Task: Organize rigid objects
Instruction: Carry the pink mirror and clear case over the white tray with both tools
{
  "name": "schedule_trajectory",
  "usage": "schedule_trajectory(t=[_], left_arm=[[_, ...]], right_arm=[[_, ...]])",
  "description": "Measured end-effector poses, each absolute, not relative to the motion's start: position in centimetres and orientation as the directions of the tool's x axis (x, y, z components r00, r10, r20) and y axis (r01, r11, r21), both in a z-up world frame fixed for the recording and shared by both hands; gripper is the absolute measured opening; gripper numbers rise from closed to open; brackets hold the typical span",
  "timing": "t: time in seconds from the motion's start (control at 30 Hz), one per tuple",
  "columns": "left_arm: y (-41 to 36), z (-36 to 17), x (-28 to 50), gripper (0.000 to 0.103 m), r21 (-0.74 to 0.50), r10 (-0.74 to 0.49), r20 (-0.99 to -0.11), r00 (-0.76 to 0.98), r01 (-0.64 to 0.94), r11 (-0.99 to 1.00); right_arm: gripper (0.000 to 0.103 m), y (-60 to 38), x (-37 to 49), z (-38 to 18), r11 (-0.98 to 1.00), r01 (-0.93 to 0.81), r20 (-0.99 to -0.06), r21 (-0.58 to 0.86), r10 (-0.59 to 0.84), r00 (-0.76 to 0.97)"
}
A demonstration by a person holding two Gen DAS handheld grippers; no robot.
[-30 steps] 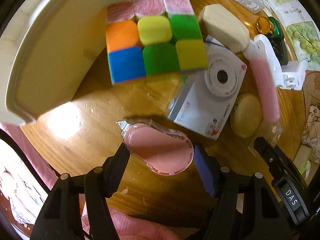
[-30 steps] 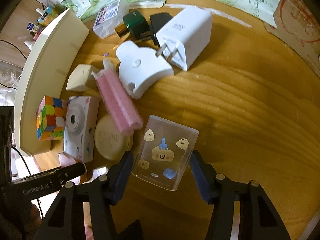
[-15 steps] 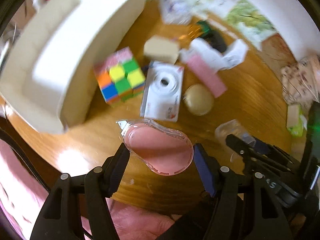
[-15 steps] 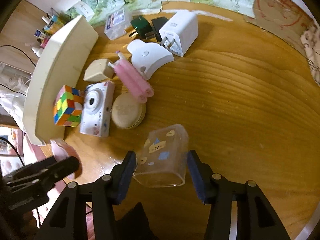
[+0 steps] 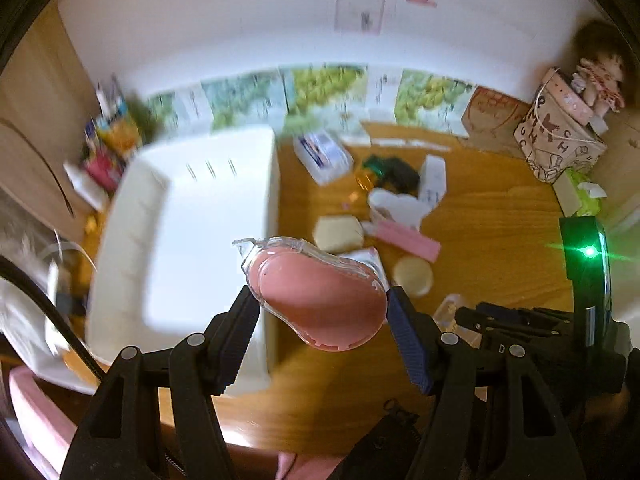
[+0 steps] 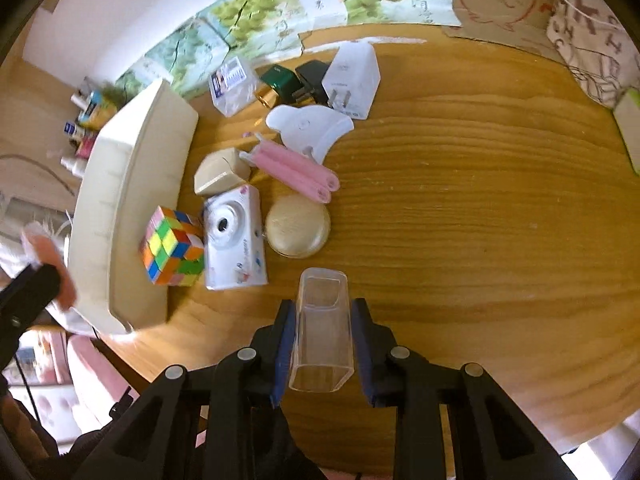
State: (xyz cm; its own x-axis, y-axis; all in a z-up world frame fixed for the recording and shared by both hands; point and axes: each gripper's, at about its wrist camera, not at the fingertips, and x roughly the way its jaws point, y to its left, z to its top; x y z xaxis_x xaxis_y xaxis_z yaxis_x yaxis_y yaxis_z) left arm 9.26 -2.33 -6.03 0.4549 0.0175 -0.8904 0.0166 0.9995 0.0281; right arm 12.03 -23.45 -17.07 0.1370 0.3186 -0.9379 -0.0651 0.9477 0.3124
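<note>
Claws both grip: left claw point(image 5: 323, 307) pinches pink case point(image 5: 320, 300), right claw point(image 6: 323, 330) clear box point(image 6: 322, 328).

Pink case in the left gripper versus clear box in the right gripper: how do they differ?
The pink case is rounded, opaque pink inside a clear shell; the clear box is rectangular, see-through and looks empty. The left gripper spans the case's broad body; the right gripper pinches the box across its narrow side. Both are held clear of the wooden table.
</note>
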Motion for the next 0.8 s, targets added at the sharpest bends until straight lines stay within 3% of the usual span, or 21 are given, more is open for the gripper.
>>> schedule_trajectory(t=[0.33, 0.8], left_arm=[[2.8, -4.4, 10.5, 0.069, 0.115, 0.029, -0.793, 0.609, 0.103, 0.988], [11.1, -6.4, 11.0, 0.069, 0.219, 0.086, -0.755, 0.650, 0.126, 0.968]], right_arm=[[0.028, -17.4, 12.0, -13.8, 0.930, -0.062, -0.872, 0.362, 0.361, 0.331], [0.028, -8.1, 9.9, -10.8, 0.888, -0.194, -0.706, 0.417, 0.450, 0.547]])
